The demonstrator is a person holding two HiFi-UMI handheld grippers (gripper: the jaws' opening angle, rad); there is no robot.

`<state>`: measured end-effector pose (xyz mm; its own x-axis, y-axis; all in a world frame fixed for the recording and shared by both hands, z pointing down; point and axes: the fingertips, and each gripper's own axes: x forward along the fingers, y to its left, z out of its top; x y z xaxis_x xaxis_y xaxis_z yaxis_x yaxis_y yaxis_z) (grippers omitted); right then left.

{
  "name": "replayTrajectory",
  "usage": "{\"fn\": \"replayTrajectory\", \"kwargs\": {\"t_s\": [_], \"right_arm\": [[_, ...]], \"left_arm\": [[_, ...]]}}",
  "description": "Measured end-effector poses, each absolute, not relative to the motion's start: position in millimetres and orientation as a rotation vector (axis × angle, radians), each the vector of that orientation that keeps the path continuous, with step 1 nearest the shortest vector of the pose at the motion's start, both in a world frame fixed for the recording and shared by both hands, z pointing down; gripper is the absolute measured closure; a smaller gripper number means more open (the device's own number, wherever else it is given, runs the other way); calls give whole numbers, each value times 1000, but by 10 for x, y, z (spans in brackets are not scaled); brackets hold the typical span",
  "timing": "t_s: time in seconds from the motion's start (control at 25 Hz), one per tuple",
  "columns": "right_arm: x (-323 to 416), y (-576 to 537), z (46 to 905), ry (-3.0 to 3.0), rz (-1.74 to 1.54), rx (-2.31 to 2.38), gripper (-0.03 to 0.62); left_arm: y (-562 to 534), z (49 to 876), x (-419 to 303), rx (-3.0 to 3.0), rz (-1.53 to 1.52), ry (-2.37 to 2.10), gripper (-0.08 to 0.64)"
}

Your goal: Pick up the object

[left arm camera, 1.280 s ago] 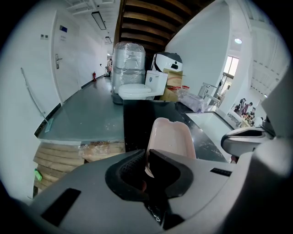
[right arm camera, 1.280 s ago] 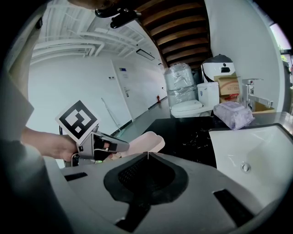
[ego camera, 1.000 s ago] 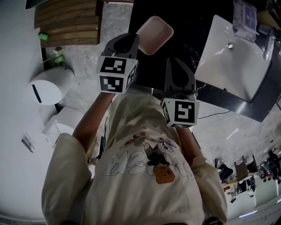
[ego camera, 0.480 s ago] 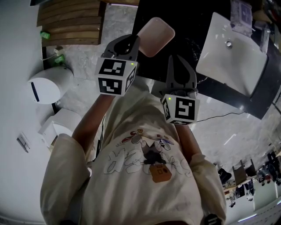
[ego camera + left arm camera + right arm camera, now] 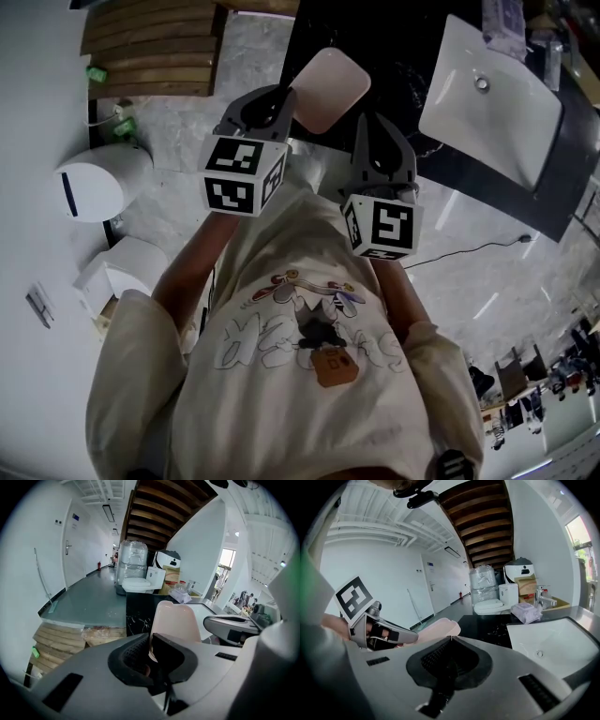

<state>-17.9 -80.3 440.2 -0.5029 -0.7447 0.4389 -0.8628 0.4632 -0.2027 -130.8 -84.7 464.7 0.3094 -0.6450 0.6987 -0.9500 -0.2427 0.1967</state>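
Slightly higher and further forward: left hand-held gripper (image 5: 281,99) with pink tray (image 5: 330,86).

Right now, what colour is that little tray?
Pale pink; the tray shows best in the head view.

A black bench (image 5: 403,66) veined with white fills the top centre of the head view and runs to the upper right. A white basin (image 5: 487,103) sits on it in the upper right corner. In the right gripper view, a tap (image 5: 543,596) stands at the basin's far edge and a folded lilac cloth (image 5: 526,611) lies just beside it.

The grey marbled floor (image 5: 178,131) lies left of and below the bench. It carries a wooden slatted platform (image 5: 150,42) at the upper left, a round white unit (image 5: 94,183) and a white box (image 5: 127,267) at the left, and a thin black cable (image 5: 469,248) at the right.
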Motion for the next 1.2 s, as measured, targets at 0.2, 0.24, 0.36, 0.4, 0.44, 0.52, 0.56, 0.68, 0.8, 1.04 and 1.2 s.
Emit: {"fn": "replayTrajectory", "kwargs": {"t_s": [0.2,0.24,0.36,0.4,0.44,0.52,0.56,0.68,0.8,1.04,1.2], "right_arm": [[-212,-576,4292,-2441,568,1397,575],[-215,-535,4274,-2443,565,1402,575],[-217,-412,4234,-2446,569,1422,575],[-215,-367,4219,-2447,570,1427,575],[-215,-320,4202,-2449,568,1431,575],[-222,-222,4161,-2453,556,1434,575],[-229,-173,4141,-2455,546,1434,575],[-246,-33,4090,-2460,530,1439,575],[-242,105,4032,-2462,546,1461,575],[-246,404,3905,-2473,514,1466,575],[-184,546,3909,-2453,525,1473,575]], "left_arm": [[-572,4539,-1374,1981,639,-1430,523],[-521,4519,-1389,1982,635,-1434,523],[-365,4465,-1427,1988,623,-1441,523],[-307,4446,-1433,1991,620,-1442,523],[-248,4425,-1437,1996,617,-1442,523],[-123,4381,-1444,2006,609,-1439,523],[-59,4359,-1449,2012,605,-1438,523],[139,4295,-1477,2027,589,-1436,525],[357,4248,-1529,2036,574,-1434,525],[762,4206,-1573,2052,559,-1414,525],[988,4181,-1550,2050,539,-1397,525]]}}
